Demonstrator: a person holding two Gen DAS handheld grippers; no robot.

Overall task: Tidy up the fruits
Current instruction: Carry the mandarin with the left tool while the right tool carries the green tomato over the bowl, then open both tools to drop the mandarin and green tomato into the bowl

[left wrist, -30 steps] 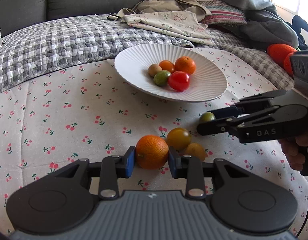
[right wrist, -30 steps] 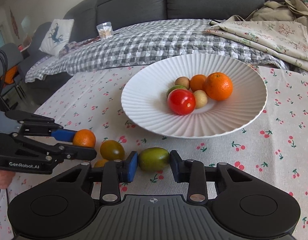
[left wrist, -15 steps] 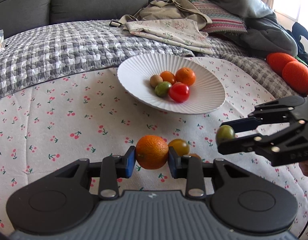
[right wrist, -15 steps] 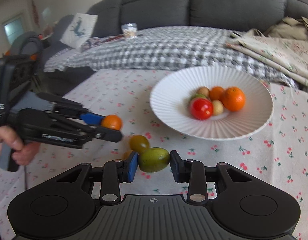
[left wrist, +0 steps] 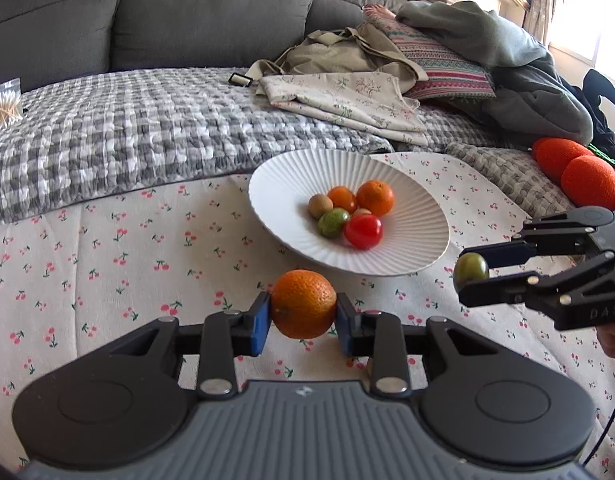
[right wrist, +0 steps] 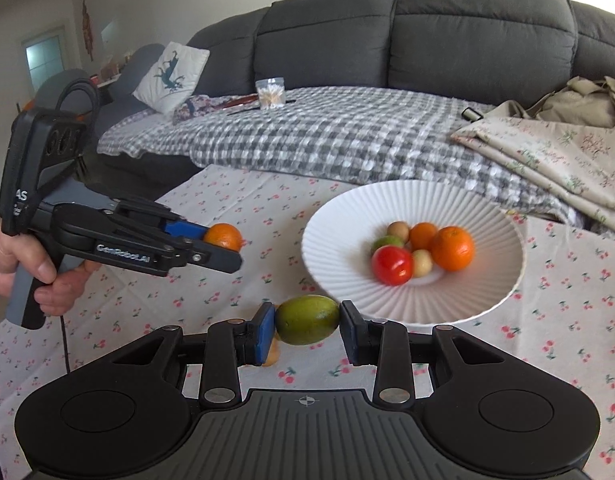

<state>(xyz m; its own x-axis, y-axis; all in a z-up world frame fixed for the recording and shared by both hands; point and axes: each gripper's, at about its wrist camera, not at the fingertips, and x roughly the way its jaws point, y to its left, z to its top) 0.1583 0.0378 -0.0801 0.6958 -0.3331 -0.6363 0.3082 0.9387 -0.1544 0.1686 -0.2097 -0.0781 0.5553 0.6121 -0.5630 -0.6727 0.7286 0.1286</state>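
My left gripper [left wrist: 303, 305] is shut on an orange [left wrist: 303, 304] and holds it above the cherry-print cloth, short of the white ribbed plate [left wrist: 411, 248]. It also shows in the right wrist view [right wrist: 223, 245]. My right gripper [right wrist: 307, 322] is shut on a green fruit [right wrist: 307, 320], lifted near the plate's [right wrist: 487, 280] front rim; it shows in the left wrist view [left wrist: 473, 276]. The plate holds several fruits, among them a red tomato [left wrist: 363, 232] and an orange [left wrist: 375, 198].
A small yellowish fruit [right wrist: 272, 356] lies on the cloth under my right gripper. A grey checked blanket [left wrist: 147, 128], folded cloths [left wrist: 347, 100] and a dark sofa [right wrist: 427, 40] lie behind the plate. Orange plush balls [left wrist: 579, 172] sit at far right.
Both grippers have risen off the cloth with their fruits and moved toward the plate. The loose fruits on the cloth have dropped out of the left wrist view.
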